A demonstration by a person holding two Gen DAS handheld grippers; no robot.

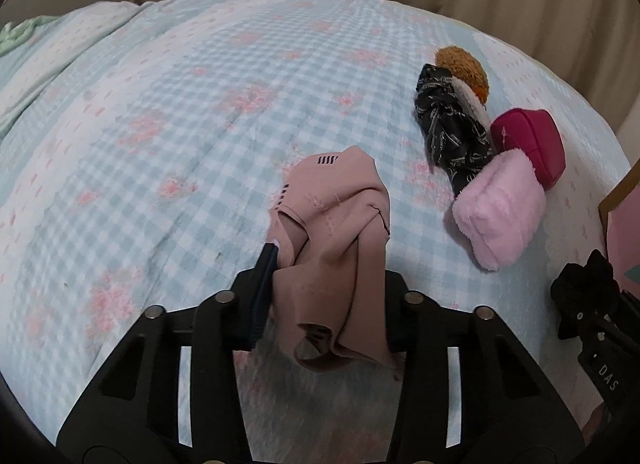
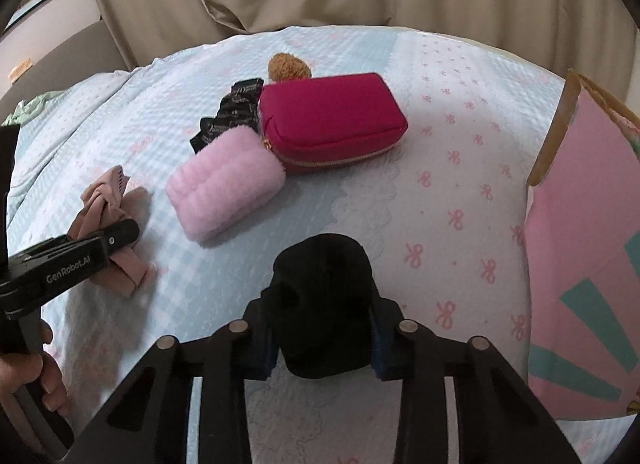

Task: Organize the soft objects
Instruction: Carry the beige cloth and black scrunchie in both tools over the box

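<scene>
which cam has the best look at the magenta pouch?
Right wrist. The magenta pouch lies near frame centre with its top, front side and zipper all showing, only its left end touching the pink fluffy pouch. In the left wrist view it sits small near the right edge, partly behind that fluffy pouch.
</scene>
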